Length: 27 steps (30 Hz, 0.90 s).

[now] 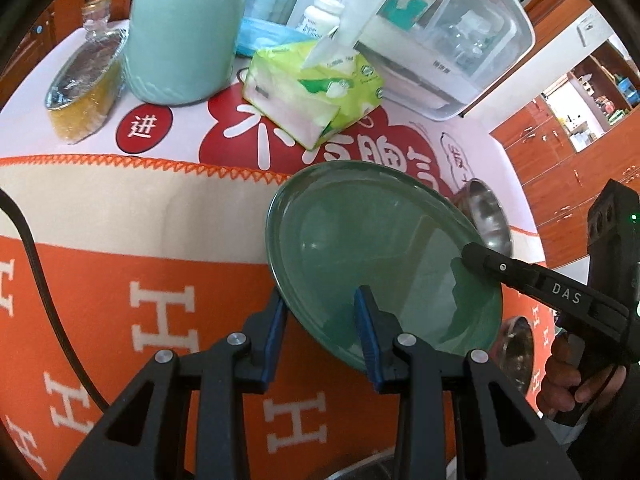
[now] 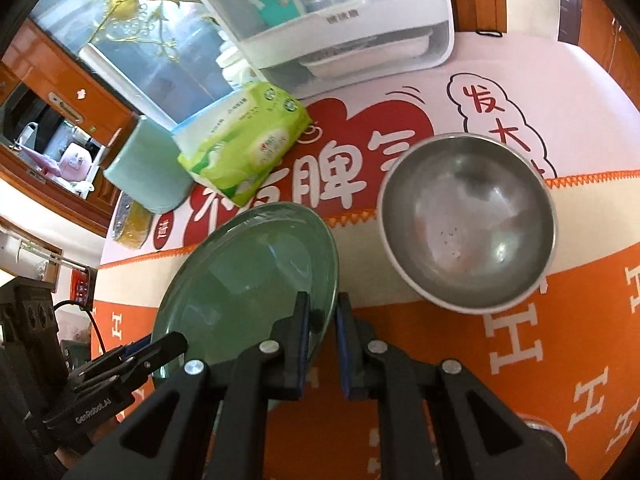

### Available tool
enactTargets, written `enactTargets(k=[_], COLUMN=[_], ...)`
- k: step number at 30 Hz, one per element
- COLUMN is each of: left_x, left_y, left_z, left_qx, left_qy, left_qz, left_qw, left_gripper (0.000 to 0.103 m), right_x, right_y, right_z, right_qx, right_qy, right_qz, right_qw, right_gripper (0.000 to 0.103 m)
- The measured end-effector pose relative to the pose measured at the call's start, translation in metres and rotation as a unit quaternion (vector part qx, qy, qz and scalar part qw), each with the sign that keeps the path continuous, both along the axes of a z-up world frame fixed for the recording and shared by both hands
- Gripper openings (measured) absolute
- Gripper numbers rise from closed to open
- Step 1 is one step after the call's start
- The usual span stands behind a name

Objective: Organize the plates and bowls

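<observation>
We hold a green glass plate [image 1: 380, 264] between our two grippers, tilted above an orange-and-cream blanket [image 1: 120, 280] spread over the table. Our left gripper [image 1: 320, 312] has its blue-padded fingers [image 1: 366, 320] astride the plate's near rim, one finger beneath the plate and one above it; whether the pads press the glass we cannot tell. Our right gripper [image 2: 322, 312] is clamped on the opposite rim, its jaws drawn nearly together with the glass edge between them. Just ahead and to the right of the right gripper, a steel bowl [image 2: 468, 224] stands upright on the blanket, apart from the plate. Beyond both grippers lies a green tissue pack [image 1: 316, 92] on the red-and-white printed cloth [image 1: 248, 140], and farther still a pale green jar [image 1: 184, 36] and a white appliance with a clear lid [image 1: 460, 40]. A hand [image 1: 576, 376] grips the right gripper's handle.
</observation>
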<state>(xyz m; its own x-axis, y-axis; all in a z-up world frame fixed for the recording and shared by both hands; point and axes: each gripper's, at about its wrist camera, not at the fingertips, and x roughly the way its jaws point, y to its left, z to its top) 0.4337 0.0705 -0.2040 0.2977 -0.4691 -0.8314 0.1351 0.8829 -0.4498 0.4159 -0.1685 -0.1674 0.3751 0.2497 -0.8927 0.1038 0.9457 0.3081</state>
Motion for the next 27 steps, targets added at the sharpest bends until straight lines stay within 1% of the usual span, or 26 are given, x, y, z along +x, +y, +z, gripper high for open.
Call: enactTargets(k=[4, 10, 15, 20, 27], left_x=[-0.014, -0.039, -0.063, -0.087, -0.115], left_y=[0.006, 0.014, 0.018, 0.020, 0.017], left_z=[0.016, 0.046, 0.068, 0.081, 0.097], left_qx=[-0.003, -0.004, -0.014, -0.035, -0.052], left_qy=[-0.012, -0.042, -0.057, -0.064, -0.077], left_qz=[-0.004, -0.016, -0.029, -0.049, -0.078], left_qw=[0.9999, 0.9990, 0.9979, 0.9962, 0.9926], left_gripper=[0.032, 0.032, 0.032, 0.032, 0.032], right_x=[-0.014, -0.042, -0.069, -0.102, -0.145], right_y=[0.005, 0.010, 0.013, 0.013, 0.010], right_z=[0.016, 0.042, 0.062, 0.079, 0.092], right_qx=[-0.003, 0.000, -0.005, -0.012, -0.014], right_qy=[-0.015, -0.042, -0.069, -0.093, -0.123], right_qz=[0.004, 0.006, 0.007, 0.004, -0.010], right_qw=[1.000, 0.999, 0.998, 0.996, 0.992], right_gripper=[0.012, 0.012, 0.012, 0.012, 0.013])
